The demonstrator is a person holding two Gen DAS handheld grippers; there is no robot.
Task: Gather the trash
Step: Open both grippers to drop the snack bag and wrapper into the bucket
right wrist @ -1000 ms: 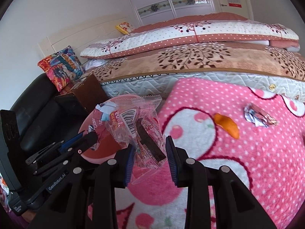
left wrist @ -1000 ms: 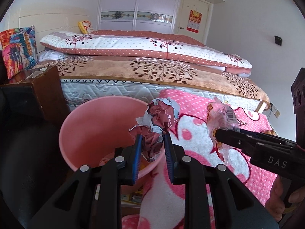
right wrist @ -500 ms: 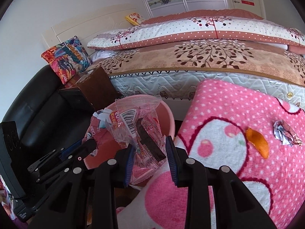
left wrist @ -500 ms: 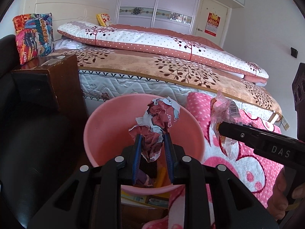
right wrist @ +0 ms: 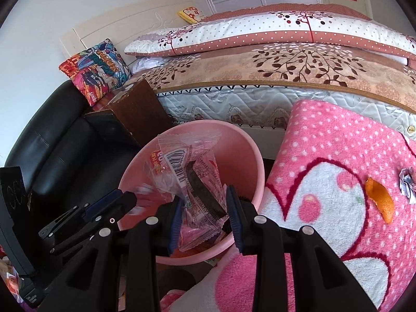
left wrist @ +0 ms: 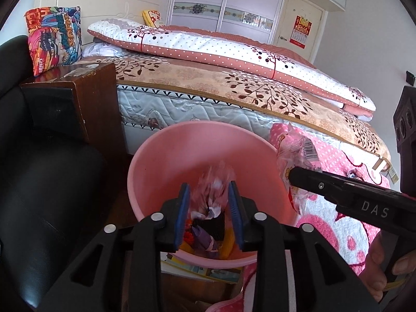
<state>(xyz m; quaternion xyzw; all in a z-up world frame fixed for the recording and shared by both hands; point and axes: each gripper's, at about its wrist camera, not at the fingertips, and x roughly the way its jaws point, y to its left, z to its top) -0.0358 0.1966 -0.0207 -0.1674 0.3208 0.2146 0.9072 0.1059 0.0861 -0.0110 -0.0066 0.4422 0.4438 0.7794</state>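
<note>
My left tongs (left wrist: 209, 208) are opening over the pink bin (left wrist: 166, 153), and the crumpled wrapper (left wrist: 214, 182) clamped there a moment ago is a blur dropping between the pads: one piece binned. Both tongs tilt down. My right tongs (right wrist: 204, 209) grip the clear snack bag (right wrist: 187, 171) above the bin, beside the left pair.

A home bedroom. A made bed (left wrist: 234, 88) with a folded dotted quilt (left wrist: 221, 49) fills the twelve o'clock side, sliding-door wardrobes (left wrist: 226, 2) behind it. A wooden nightstand (left wrist: 72, 98) and black sofa (left wrist: 39, 182) sit at nine o'clock, a wall calendar (left wrist: 300, 30) at one o'clock.
</note>
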